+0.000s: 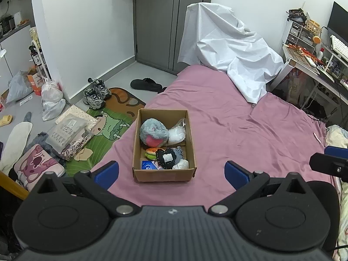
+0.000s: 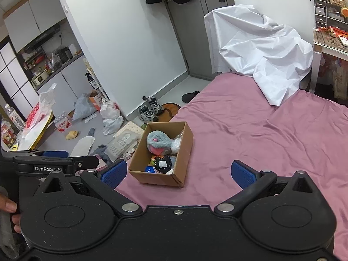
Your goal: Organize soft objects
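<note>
Several soft toys (image 1: 154, 135) already sat in cardboard box (image 1: 164, 175) on bed (image 1: 239, 130); looked mostly done. Left hand-held gripper (image 1: 171, 173) and right hand-held gripper (image 2: 178, 173) both wide open, empty.

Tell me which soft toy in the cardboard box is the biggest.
The grey plush with the pink mouth, at the far end of the cardboard box; it dwarfs the burger toy and black patch toy.

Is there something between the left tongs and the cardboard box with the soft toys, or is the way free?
Nothing visible blocks it. Only bare pink bedsheet lies between the open left tongs and the cardboard box. The box is open on top, toys exposed.
</note>
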Demonstrator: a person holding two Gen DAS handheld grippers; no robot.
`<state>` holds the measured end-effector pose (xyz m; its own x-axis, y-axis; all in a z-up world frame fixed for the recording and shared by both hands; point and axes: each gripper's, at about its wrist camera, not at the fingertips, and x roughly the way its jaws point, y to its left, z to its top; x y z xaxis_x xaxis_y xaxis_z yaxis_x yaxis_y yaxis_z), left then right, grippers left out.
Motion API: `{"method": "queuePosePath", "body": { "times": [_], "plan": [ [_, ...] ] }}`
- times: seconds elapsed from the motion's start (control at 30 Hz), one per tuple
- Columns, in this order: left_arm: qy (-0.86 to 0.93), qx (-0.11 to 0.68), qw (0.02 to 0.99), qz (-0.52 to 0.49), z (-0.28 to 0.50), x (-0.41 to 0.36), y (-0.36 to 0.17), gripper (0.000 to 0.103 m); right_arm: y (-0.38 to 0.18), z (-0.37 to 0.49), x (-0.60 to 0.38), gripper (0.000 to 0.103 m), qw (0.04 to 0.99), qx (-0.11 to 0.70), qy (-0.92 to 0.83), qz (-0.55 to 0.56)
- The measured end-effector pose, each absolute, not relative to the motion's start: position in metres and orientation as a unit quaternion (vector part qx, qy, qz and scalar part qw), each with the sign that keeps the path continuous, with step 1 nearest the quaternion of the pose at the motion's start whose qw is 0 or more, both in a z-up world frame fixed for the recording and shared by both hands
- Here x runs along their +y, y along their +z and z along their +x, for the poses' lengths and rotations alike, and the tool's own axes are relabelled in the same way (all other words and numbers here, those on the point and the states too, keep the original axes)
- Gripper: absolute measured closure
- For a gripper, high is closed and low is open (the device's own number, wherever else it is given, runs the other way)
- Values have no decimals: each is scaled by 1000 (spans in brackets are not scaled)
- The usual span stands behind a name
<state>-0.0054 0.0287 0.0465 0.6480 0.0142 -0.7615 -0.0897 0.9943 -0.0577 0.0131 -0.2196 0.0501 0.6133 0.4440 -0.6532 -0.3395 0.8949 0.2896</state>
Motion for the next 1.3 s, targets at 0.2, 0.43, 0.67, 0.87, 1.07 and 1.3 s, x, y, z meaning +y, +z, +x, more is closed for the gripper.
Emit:
{"method": "queuePosePath", "body": {
  "times": [0.2,0.43,0.67,0.87,1.07,1.3],
  "plan": [
    [26,416,908,-43,-6,26,49,0,52,12,-221,0,896,383,214,66],
    [28,416,908,-43,-7,27,50,0,49,11,-219,0,897,385,208,64],
    [30,416,908,-42,-6,26,49,0,47,13,-216,0,898,390,196,55],
    [29,421,906,-42,-2,27,45,0,42,16,-216,0,897,395,189,55],
    [30,424,904,-40,3,29,40,1,37,20,-215,0,895,402,187,56],
    [25,426,903,-42,9,34,35,1,31,29,-212,0,892,408,186,57]
  ]
}}
